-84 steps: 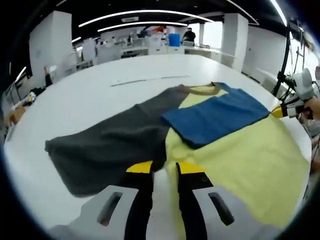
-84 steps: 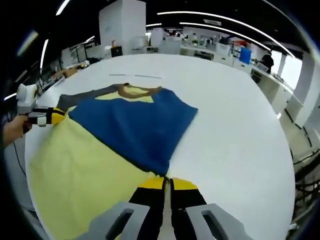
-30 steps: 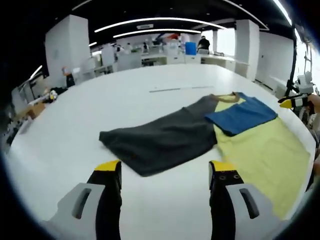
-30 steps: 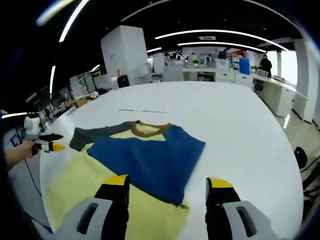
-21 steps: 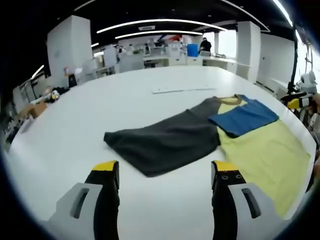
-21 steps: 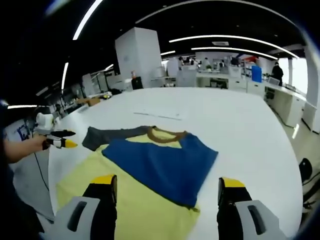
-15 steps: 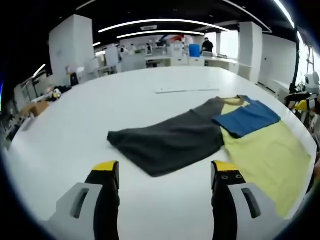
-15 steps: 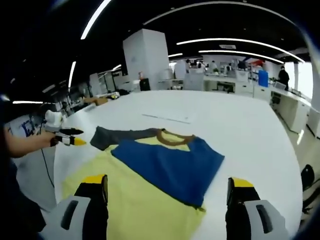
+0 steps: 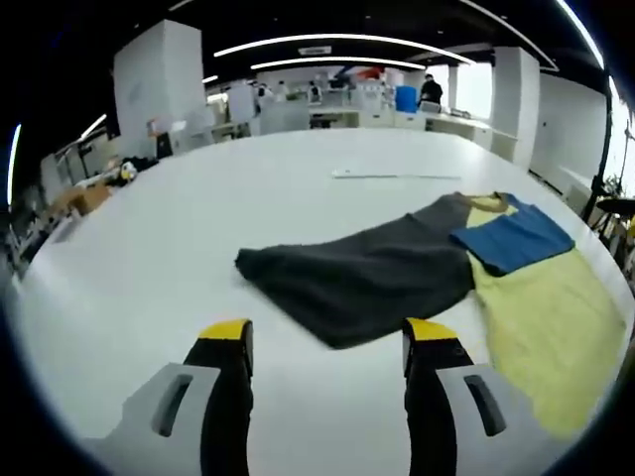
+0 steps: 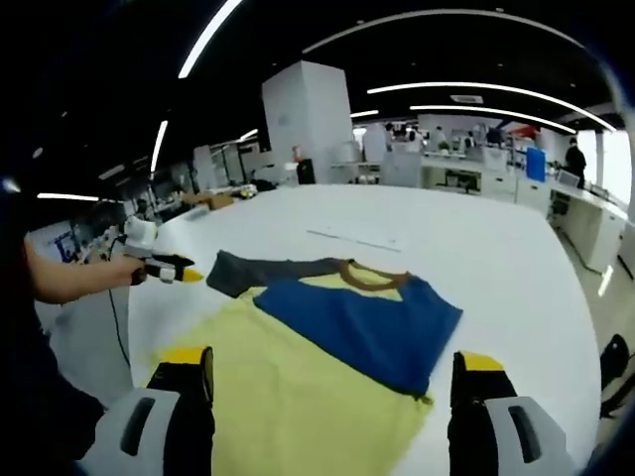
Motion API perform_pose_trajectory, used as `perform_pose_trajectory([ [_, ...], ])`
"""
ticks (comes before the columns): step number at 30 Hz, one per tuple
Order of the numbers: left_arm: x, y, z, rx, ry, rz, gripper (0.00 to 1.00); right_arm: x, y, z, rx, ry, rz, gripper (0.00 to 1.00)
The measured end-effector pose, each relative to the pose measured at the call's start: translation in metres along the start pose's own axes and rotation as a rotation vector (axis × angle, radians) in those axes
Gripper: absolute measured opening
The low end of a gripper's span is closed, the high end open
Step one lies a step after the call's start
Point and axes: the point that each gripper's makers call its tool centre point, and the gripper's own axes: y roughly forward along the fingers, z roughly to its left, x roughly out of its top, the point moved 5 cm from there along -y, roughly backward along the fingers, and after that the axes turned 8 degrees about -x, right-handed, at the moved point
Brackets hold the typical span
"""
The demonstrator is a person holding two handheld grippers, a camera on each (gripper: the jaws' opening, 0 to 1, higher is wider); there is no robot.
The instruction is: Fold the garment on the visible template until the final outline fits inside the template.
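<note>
Both grippers have let go of the cloth and backed off since the earlier frames, where each was pinched shut at a garment edge. Now the left gripper [image 9: 325, 342] stands with its jaws wide apart and empty, and the right gripper [image 10: 332, 369] likewise. The garment [image 9: 437, 268] lies flat on the white table [image 9: 198, 218], ahead of the left jaws and spreading off past the right-hand one; its grey sleeve [image 9: 362, 278] reaches nearest them. Ahead of the right jaws, the blue sleeve [image 10: 362, 322] is folded over the yellow body [image 10: 298, 382], probably laid there to narrow the outline.
</note>
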Motion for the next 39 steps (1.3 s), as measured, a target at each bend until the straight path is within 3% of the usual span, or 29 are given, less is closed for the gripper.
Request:
perform_pose_trajectory([
  [10, -0.009, 0.013, 0.003, 0.027, -0.001, 0.048, 0.41, -0.010, -0.011, 0.012, 0.009, -0.016, 0.011, 0.99],
  [15, -0.012, 0.017, 0.001, 0.026, -0.020, 0.050, 0.25, -0.015, -0.016, 0.014, 0.000, -0.004, 0.019, 0.99],
  [18, -0.012, 0.020, 0.001, 0.023, -0.039, 0.031, 0.24, -0.018, -0.018, 0.012, -0.011, 0.006, 0.027, 0.99],
  [26, -0.018, 0.025, 0.000, 0.048, -0.068, 0.068, 0.17, -0.023, -0.020, 0.012, -0.022, 0.005, 0.037, 0.99],
  [31, -0.018, 0.029, 0.000, 0.063, -0.191, 0.042, 0.09, -0.030, -0.018, 0.012, -0.025, 0.006, 0.055, 0.99],
  [39, -0.018, 0.029, 0.003, 0.077, -0.208, 0.045, 0.02, -0.032, -0.020, 0.011, -0.037, 0.005, 0.063, 0.98],
])
